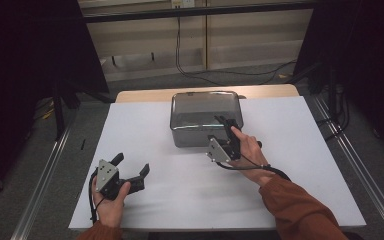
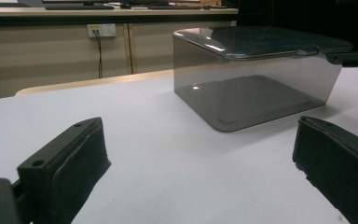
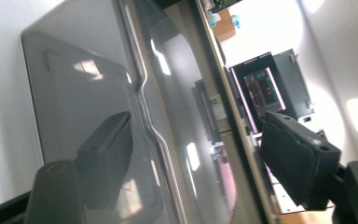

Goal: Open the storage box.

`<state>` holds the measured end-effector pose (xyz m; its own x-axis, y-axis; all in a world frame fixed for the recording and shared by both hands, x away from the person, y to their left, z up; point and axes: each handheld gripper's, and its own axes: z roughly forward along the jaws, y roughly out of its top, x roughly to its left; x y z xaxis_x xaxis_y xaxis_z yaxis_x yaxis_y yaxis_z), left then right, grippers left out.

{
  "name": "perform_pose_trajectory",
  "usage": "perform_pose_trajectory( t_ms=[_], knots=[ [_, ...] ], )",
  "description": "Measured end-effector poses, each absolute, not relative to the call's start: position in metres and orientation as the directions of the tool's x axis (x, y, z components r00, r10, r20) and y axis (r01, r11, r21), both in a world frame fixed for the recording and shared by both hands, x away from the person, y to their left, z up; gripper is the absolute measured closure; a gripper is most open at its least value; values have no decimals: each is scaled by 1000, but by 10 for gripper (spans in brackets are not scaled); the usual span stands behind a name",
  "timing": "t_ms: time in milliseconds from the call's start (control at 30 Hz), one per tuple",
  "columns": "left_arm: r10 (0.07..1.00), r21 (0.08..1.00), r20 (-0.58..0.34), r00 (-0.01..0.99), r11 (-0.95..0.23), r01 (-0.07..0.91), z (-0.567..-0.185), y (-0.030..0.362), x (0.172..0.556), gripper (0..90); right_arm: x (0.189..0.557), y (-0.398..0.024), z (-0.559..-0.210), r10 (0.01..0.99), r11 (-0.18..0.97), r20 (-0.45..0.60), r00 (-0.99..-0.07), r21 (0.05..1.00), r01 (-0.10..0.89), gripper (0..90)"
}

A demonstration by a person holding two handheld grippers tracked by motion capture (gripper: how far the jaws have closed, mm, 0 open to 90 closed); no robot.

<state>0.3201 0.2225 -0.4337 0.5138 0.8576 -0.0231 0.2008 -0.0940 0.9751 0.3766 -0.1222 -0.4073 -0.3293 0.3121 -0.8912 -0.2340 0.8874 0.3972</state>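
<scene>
Smoky translucent plastic box (image 1: 205, 117), lidded, round-cornered, glossy, at the white table (image 1: 145, 130) far centre, long axis left-right. Right gripper (image 1: 226, 131) at its near right lid edge, jaws apart, astride the rim. Left gripper (image 1: 130, 167) wide open, well apart.

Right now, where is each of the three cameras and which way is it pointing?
High view: above the person's side, looking forward and down on the white table; both forearms enter from below.
Left gripper view: rides the left gripper, low over the table, looking between its spread jaws at the smoky box.
Right gripper view: rides the right gripper, rolled sideways, jaws astride the box's lid edge.
All share the box.
</scene>
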Motion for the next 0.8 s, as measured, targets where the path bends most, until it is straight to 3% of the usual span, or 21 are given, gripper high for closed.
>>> perform_pose_trajectory(
  t_ms=[400, 800],
  knots=[
    [856, 976, -24, 516, -93, 199, -434, 223, 320, 27, 375, -110, -420, 147, 938, -953, -264, 219, -267, 437],
    [863, 976, -20, 504, -93, 198, -434, 224, 321, 27, 378, -106, -428, 95, 950, -957, -275, 170, -263, 629]
  ],
)
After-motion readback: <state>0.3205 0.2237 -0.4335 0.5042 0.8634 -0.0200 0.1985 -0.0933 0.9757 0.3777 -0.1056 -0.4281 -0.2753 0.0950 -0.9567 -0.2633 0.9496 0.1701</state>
